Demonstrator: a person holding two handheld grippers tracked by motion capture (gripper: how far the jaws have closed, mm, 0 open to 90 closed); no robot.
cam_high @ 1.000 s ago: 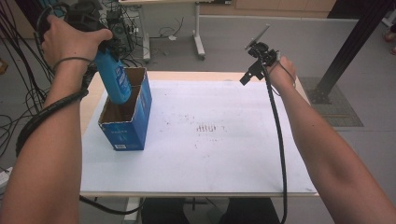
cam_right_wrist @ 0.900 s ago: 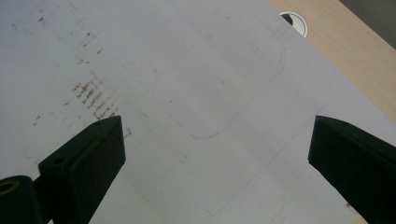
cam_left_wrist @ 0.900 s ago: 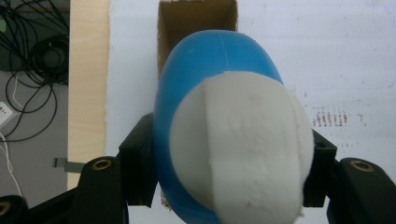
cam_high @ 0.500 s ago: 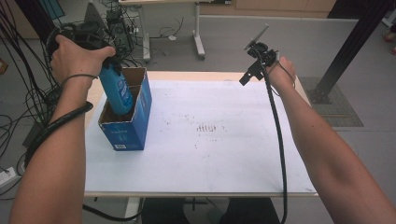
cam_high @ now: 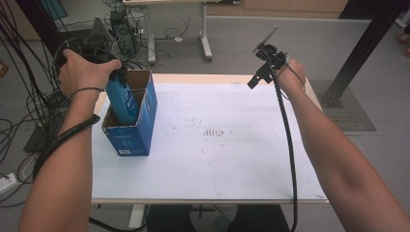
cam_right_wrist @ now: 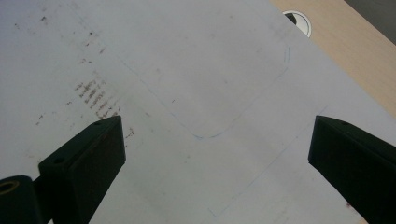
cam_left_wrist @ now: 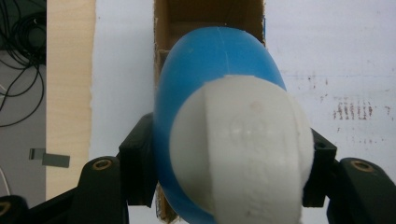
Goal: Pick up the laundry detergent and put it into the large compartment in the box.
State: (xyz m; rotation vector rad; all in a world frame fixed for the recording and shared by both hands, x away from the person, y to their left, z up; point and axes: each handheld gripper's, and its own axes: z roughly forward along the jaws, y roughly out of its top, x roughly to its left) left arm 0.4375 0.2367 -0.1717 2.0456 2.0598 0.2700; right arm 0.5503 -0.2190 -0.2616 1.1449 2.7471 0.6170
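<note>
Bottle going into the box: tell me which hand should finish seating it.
Left. The left gripper is shut on the bottle, partly inside the box. The right gripper hangs open and empty over the far right of the table.

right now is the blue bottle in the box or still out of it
Partly in. In the high view the blue bottle has its lower end inside the open-topped box, while the left gripper clamps its white-capped top above the rim.

A white sheet with brownish smudges near its middle covers the wooden table, and tangled black cables lie beyond its left edge.
</note>
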